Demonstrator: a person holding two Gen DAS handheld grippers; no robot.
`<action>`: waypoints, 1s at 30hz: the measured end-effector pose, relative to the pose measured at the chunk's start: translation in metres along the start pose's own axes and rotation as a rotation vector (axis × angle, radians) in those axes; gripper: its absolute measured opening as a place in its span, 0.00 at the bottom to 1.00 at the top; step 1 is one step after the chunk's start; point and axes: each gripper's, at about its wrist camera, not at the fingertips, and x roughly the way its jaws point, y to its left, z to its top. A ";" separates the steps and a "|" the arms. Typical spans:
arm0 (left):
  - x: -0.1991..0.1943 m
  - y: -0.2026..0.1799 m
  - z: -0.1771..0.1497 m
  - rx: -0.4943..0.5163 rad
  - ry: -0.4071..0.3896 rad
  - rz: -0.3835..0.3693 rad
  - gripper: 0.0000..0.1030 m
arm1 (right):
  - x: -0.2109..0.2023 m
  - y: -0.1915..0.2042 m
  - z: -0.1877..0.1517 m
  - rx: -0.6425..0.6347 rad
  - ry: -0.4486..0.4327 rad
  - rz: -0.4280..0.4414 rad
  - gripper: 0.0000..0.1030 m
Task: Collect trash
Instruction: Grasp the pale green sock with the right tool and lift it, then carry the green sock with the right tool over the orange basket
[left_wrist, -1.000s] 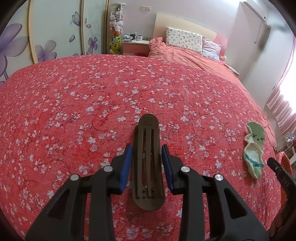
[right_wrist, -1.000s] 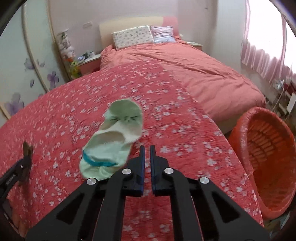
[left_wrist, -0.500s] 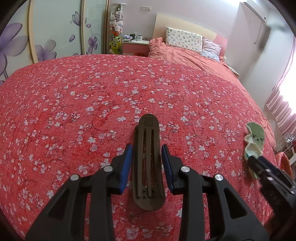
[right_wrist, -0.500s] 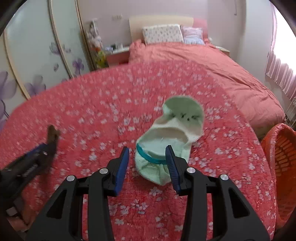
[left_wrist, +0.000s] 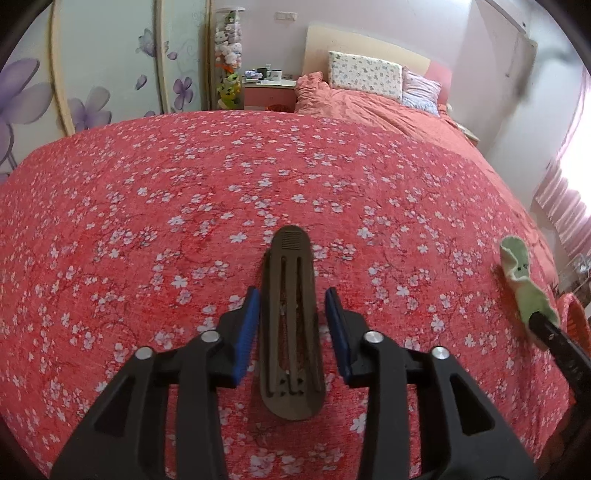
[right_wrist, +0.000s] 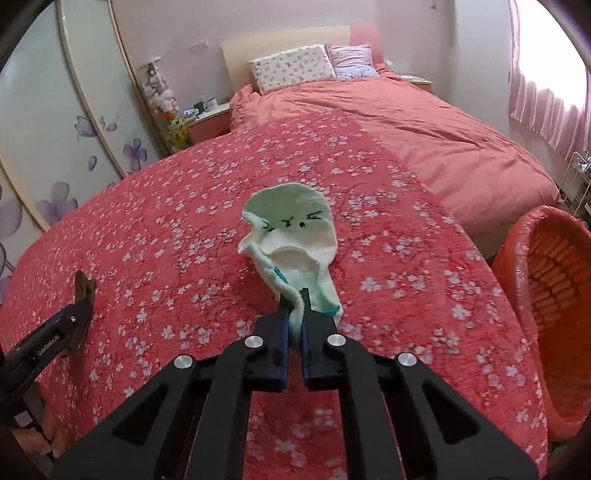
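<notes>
Left wrist view: we noted the left gripper (left_wrist: 291, 317) low over the red flowered bedspread (left_wrist: 221, 184), with the brown hair clip (left_wrist: 291, 317) lying lengthwise between its blue pads. The jaws had just been opening; a gap showed on both sides of the clip, so the pads stood spread and apart from it. The clip rested on the bedspread, its rounded tip pointing away from us. At the far right edge we saw the pale green sock (left_wrist: 522, 280) bunched up, its near end caught in the tip of the right gripper (left_wrist: 537, 325).

Right wrist view: the right gripper (right_wrist: 294, 317) had just closed, and we recorded its jaws pressed together on the cuff end of the sock (right_wrist: 291, 229). The toe, with a small stitched face, lay farther out on the bedspread. This view alone showed the orange basket (right_wrist: 517, 280) just beside the bed at right, past the sock. The left gripper (right_wrist: 79, 314) appeared at left, well apart from the sock, with the clip's (right_wrist: 84, 286) tip poking above it
</notes>
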 end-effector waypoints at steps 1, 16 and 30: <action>0.000 -0.002 0.000 0.007 0.001 0.002 0.39 | -0.003 -0.001 -0.001 -0.001 -0.006 0.000 0.05; -0.013 0.004 -0.010 -0.016 -0.013 -0.095 0.27 | -0.046 -0.014 0.005 -0.010 -0.093 0.032 0.05; -0.066 -0.037 0.003 0.045 -0.074 -0.180 0.27 | -0.097 -0.038 0.012 0.014 -0.209 0.054 0.05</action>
